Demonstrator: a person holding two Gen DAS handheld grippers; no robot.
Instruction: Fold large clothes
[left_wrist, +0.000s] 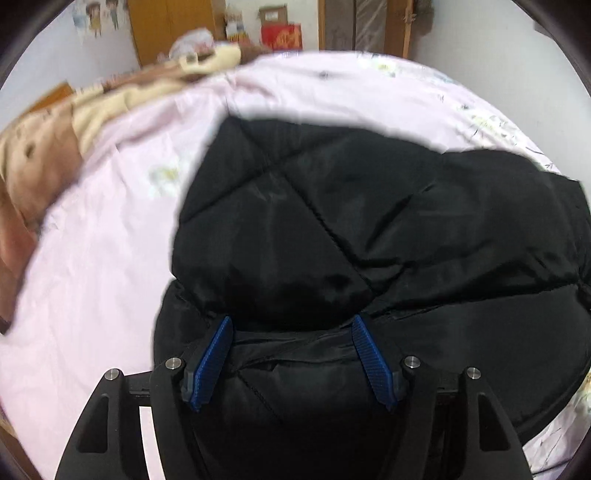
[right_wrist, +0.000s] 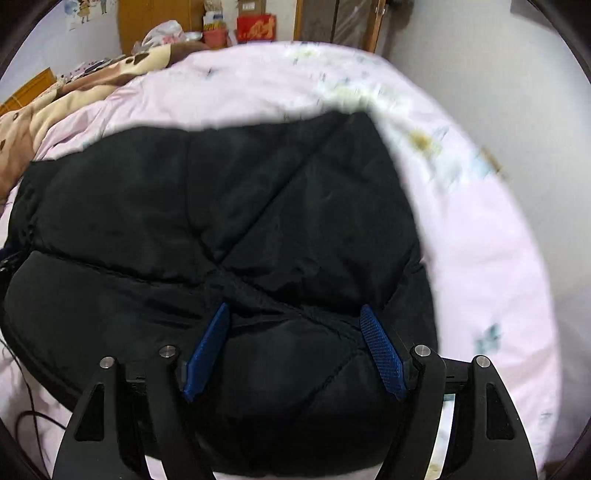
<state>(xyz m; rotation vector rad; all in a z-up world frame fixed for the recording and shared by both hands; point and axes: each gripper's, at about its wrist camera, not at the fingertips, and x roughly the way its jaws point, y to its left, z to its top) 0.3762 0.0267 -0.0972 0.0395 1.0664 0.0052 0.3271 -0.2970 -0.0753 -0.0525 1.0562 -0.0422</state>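
Note:
A black quilted puffer jacket (left_wrist: 351, 229) lies on a pink bedsheet (left_wrist: 110, 240), its upper part doubled over its lower part. My left gripper (left_wrist: 291, 325) is open, its blue pads (left_wrist: 216, 360) pressed down on the jacket's near left part with padded fabric bulging between them. In the right wrist view the same jacket (right_wrist: 221, 206) fills the centre. My right gripper (right_wrist: 295, 314) is open, its blue pads (right_wrist: 382, 354) set on the jacket's near right part, straddling a quilted seam crossing. Neither gripper pinches the fabric.
A brown and cream blanket (left_wrist: 44, 147) is bunched at the far left of the bed. Behind the bed stand a wooden wardrobe (left_wrist: 170, 26), a red box (left_wrist: 280, 35) and a door. A white wall (right_wrist: 480, 74) runs along the bed's right side. A dark cable (right_wrist: 29, 413) lies near the left.

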